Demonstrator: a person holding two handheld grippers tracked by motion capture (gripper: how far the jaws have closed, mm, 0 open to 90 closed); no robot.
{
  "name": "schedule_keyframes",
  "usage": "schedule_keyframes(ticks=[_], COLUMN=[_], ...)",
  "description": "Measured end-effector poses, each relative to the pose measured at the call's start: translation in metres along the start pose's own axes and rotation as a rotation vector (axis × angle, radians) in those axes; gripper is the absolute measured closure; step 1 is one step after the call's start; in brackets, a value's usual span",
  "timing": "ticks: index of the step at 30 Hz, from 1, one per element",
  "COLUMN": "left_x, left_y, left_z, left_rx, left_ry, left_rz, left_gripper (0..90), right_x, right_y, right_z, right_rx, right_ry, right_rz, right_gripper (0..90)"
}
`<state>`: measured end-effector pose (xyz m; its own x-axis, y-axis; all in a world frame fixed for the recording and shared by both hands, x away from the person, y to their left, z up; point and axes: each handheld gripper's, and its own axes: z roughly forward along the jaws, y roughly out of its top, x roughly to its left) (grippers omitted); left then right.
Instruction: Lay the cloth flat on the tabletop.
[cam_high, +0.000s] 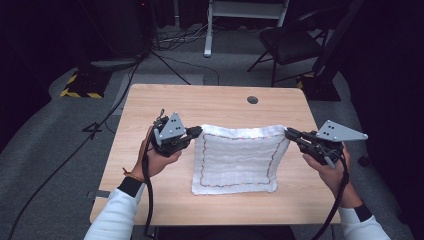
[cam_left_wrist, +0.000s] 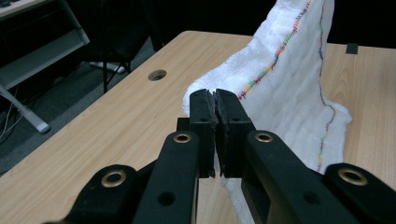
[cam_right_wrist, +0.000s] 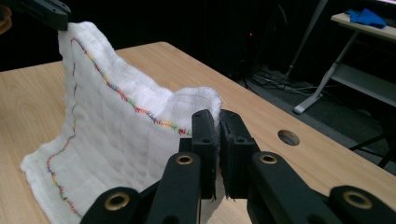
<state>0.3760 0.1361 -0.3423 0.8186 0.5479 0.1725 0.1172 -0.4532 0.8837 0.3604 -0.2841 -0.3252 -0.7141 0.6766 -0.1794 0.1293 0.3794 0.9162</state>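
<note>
White muslin cloth (cam_high: 235, 160) with a rainbow-stitched border hangs between our two hands, its far edge lifted off the wooden bench (cam_high: 150, 107) and its near edge lying on the wood. Our left tool (cam_high: 196, 132) is clamped tight on the far left corner, and the right tool (cam_high: 290, 133) pinches the far right corner the same way; in the left gripper view the pads (cam_left_wrist: 204, 109) meet with only fabric between them, and the right gripper view shows the same bite on a thin fold.

We judge the step in hand to be carrying this raised edge for a fold. To do it well, we keep both hands level with each other so the top edge runs straight, and hold enough tension that the sag in the middle stays shallow without pulling the corners out of the pads. We would bring the raised edge toward us evenly, aligning stitched border over stitched border before letting go.
</note>
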Motion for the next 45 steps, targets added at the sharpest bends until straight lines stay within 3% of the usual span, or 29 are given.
schedule_keyframes(ticks=[4,9,15,18,20,21,23,24,25,27,29,32,33,34,35,41,45], left_x=[0.010,0.037,0.073,0.085,0.091,0.093,0.096,0.096,0.094,0.088,0.081,0.074,0.072,0.071,0.070,0.073,0.076], left_y=[0.004,0.000,-0.010,-0.015,-0.021,-0.024,-0.031,-0.034,-0.038,-0.044,-0.051,-0.061,-0.066,-0.070,-0.073,-0.087,-0.092], left_z=[0.012,0.042,0.085,0.102,0.110,0.114,0.119,0.121,0.122,0.123,0.122,0.118,0.116,0.114,0.112,0.106,0.107], left_rx=[0.012,0.056,0.131,0.165,0.190,0.205,0.229,0.235,0.231,0.246,0.263,0.282,0.284,0.292,0.292,0.312,0.302], left_ry=[0.019,0.057,0.144,0.206,0.237,0.266,0.307,0.297,0.270,0.240,0.196,0.171,0.148,0.146,0.149,0.138,0.136], left_rz=[-0.009,-0.062,-0.133,-0.152,-0.177,-0.189,-0.227,-0.235,-0.246,-0.220,-0.210,-0.213,-0.215,-0.214,-0.215,-0.258,-0.268], left_gripper=[86.3,86.4,86.1,85.8,84.3,82.5,71.2,63.2,63.2,54.3,43.9,35.1,33.3,33.3,31.9,27.9,25.5], right_x=[-0.004,-0.026,-0.047,-0.055,-0.060,-0.063,-0.070,-0.072,-0.072,-0.072,-0.067,-0.053,-0.039,-0.039,-0.031,0.028,0.075], right_y=[0.002,-0.007,-0.013,-0.014,-0.016,-0.019,-0.024,-0.029,-0.029,-0.035,-0.040,-0.045,-0.048,-0.048,-0.050,-0.053,-0.052], right_z=[0.006,0.038,0.090,0.118,0.134,0.141,0.151,0.155,0.155,0.155,0.154,0.154,0.157,0.157,0.158,0.175,0.190], right_rx=[0.004,0.055,0.150,0.189,0.211,0.218,0.222,0.237,0.237,0.237,0.240,0.247,0.258,0.258,0.257,0.260,0.279], right_ry=[-0.013,-0.037,-0.070,-0.105,-0.120,-0.152,-0.144,-0.138,-0.138,-0.102,-0.072,-0.001,0.065,0.065,0.094,0.286,0.384], right_rz=[-0.011,0.030,0.039,0.013,0.017,0.028,0.055,0.078,0.078,0.106,0.097,0.093,0.076,0.076,0.073,0.017,-0.070], right_gripper=[85.7,85.7,85.7,85.2,76.6,72.1,69.3,62.0,62.0,60.4,57.2,53.1,49.3,49.3,48.6,39.4,40.5])
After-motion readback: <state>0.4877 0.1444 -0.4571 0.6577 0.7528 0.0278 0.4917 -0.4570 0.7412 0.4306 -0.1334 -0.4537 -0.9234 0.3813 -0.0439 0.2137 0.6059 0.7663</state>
